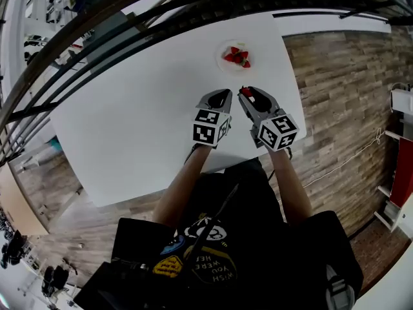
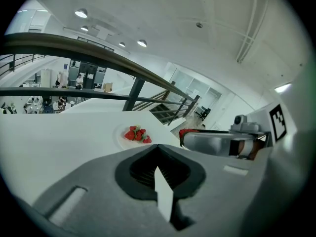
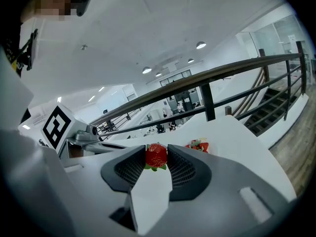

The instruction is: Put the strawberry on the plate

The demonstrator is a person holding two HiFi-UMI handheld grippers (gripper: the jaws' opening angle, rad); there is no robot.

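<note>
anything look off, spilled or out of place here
Nothing stands out. The strawberries sit piled on the plate, none spilled on the table. The right gripper holds one strawberry cleanly between its jaws, short of the plate; the left gripper is shut and empty.

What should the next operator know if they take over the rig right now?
Left gripper: shut, empty, over the table beside the right one.
Right gripper: shut on a strawberry, short of the plate.
Plate: near the table's far edge, with several strawberries on it.
Done: strawberry is in the grip.
Left: carry it forward over the plate, lower it and release it there.
</note>
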